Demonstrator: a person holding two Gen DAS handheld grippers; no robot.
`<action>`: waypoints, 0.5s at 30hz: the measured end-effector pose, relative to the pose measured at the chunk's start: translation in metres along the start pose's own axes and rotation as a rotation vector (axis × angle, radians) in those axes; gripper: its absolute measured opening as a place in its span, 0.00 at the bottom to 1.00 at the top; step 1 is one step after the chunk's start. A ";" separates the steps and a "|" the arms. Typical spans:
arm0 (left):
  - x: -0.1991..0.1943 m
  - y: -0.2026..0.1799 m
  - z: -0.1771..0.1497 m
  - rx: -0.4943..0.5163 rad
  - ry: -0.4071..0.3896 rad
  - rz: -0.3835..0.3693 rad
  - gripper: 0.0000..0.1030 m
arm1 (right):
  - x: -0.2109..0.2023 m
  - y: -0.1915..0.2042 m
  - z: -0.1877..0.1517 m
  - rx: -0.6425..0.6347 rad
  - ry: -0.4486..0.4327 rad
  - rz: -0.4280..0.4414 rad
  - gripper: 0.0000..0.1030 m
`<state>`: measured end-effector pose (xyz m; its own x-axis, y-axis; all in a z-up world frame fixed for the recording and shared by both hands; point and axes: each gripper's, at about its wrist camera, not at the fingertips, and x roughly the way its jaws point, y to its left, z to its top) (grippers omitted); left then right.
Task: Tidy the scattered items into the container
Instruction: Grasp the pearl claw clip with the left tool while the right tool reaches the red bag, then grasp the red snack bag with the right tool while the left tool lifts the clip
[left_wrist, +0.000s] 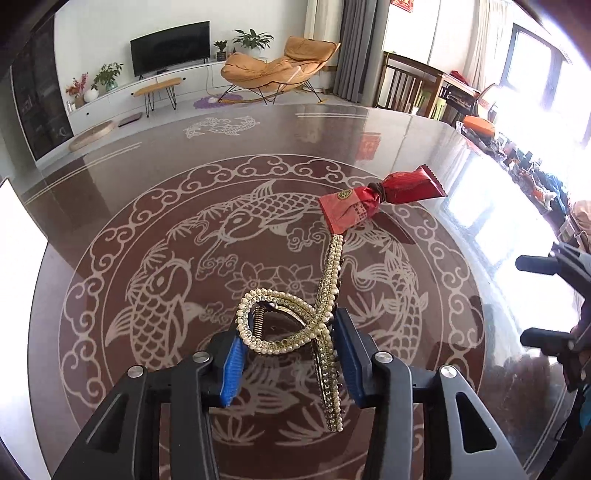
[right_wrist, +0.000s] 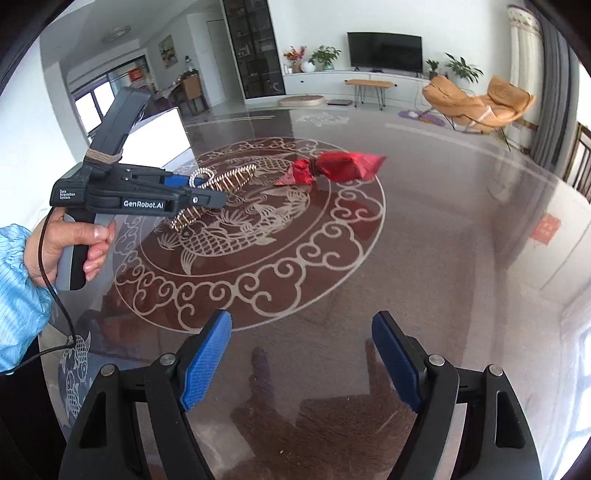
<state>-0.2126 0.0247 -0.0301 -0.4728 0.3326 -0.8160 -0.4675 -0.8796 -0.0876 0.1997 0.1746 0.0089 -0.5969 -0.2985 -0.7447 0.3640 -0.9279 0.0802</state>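
Two grippers: both were over the glass-topped table (right_wrist: 424, 258), one busy and one idle.
Left gripper (left_wrist: 288, 354): its blue pads were drawn in against a pearl hair claw (left_wrist: 295, 321), one pad on each side of the looped end.
Left grip, side on: from the right wrist camera the left gripper (right_wrist: 207, 192) pinched the hair claw (right_wrist: 218, 188) at its tip, the toothed halves sticking out ahead of and below the fingers.
Hair claw position: it looked lifted off the glass, though the side view left that uncertain; its long beaded arm reached toward the red packet.
Left hand (right_wrist: 70, 240): it was wrapped around the handle, a light blue sleeve at the wrist and a black cable trailing down.
Right gripper (right_wrist: 301, 354): its jaws stood wide apart with nothing between them, only bare glass showing through the gap.
Right gripper from the left camera: it showed at the far right edge (left_wrist: 543, 299), fingers spread, well apart from the claw.
Red packet (left_wrist: 380, 199): it lay on the table over the fish pattern, cinched in the middle by a dark band, just beyond the claw's far tip; nobody was touching it (right_wrist: 332, 166).
White container (right_wrist: 159, 136): a white box sat at the table's edge behind the left gripper.
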 end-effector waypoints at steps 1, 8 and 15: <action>-0.006 0.004 -0.008 -0.020 -0.002 -0.001 0.44 | -0.005 0.001 0.015 -0.095 -0.036 -0.011 0.77; -0.023 0.021 -0.035 -0.101 -0.010 0.054 0.44 | 0.058 -0.020 0.129 -0.472 0.047 0.101 0.77; -0.027 0.024 -0.045 -0.090 -0.016 0.063 0.44 | 0.125 -0.020 0.151 -0.533 0.270 0.200 0.56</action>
<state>-0.1773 -0.0206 -0.0359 -0.5108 0.2807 -0.8126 -0.3684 -0.9255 -0.0881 0.0103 0.1222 0.0142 -0.3043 -0.3238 -0.8958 0.7978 -0.6005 -0.0540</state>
